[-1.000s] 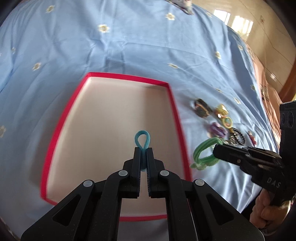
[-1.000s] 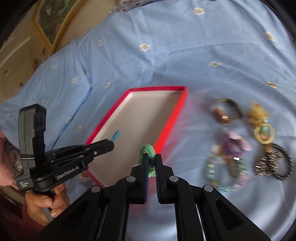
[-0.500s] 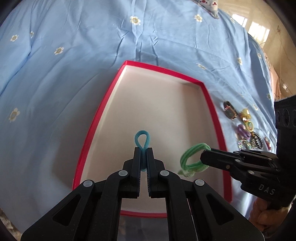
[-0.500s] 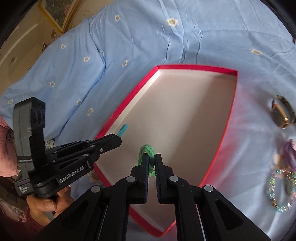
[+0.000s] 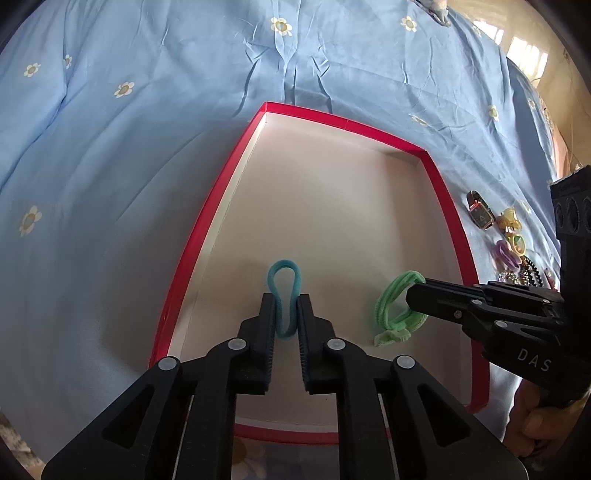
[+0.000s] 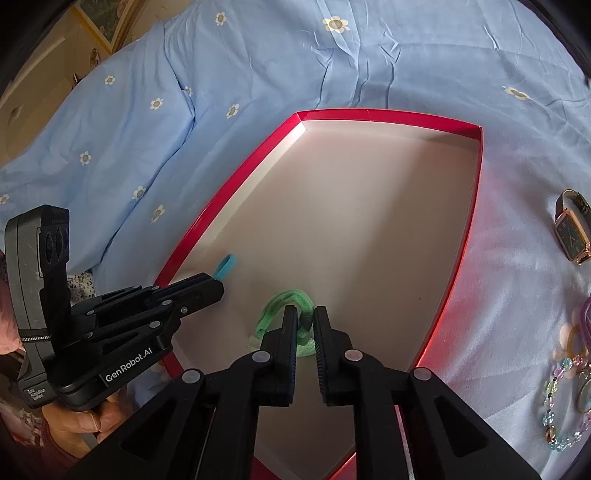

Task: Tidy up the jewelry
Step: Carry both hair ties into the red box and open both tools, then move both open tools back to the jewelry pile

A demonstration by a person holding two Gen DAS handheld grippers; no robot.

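Observation:
A shallow red-rimmed box [image 5: 207, 221] with a pale floor lies on the blue flowered sheet; it also shows in the right wrist view [image 6: 384, 115]. My left gripper [image 5: 285, 302] is low over the box's near left part, its fingers closed loosely around a blue hair tie [image 5: 283, 275], seen too in the right wrist view [image 6: 226, 265]. My right gripper [image 6: 305, 314] is beside it over the box, its fingers around a green hair tie [image 6: 286, 301], which also shows in the left wrist view [image 5: 393, 306]. Both jaws stand a little apart.
On the sheet right of the box lie a square-faced watch [image 6: 572, 236], a beaded bracelet [image 6: 561, 406], purple and yellow rings [image 5: 508, 247] and a dark bead bracelet [image 5: 530, 271]. The person's hands hold both gripper handles. A framed picture [image 6: 107, 22] hangs at far left.
Both grippers have moved left and down over the box with their hair ties. Their jaws have parted slightly around the ties.

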